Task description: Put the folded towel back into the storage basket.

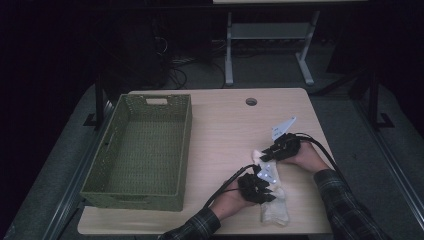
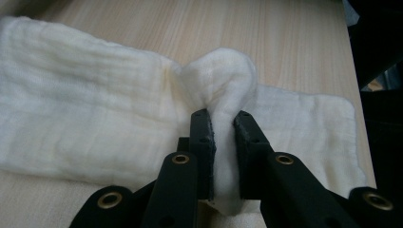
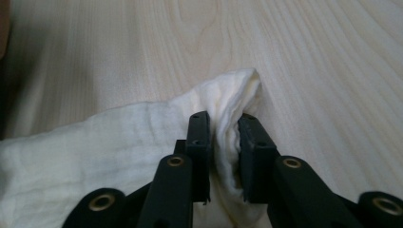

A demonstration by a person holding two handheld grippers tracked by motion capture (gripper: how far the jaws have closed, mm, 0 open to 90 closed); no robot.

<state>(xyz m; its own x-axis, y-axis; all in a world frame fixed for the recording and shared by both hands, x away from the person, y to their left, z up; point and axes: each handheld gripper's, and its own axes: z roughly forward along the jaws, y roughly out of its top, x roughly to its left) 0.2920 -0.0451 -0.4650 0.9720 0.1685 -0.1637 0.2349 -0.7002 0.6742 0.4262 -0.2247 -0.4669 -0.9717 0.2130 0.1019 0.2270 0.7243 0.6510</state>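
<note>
At the table's five o'clock corner, lay a cream cloth, pinched at both ends: left gripper clamped on a raised fold at six o'clock, right gripper nipped shut on its edge at twelve. Toward nine o'clock, well apart, sat a green woven basket, nothing inside.

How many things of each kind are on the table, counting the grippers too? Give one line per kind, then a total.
Grippers: 2, the left gripper and the right gripper, each pinching the cloth
Cloth: 1, cream
Basket: 1, green woven
Total: 4
</note>
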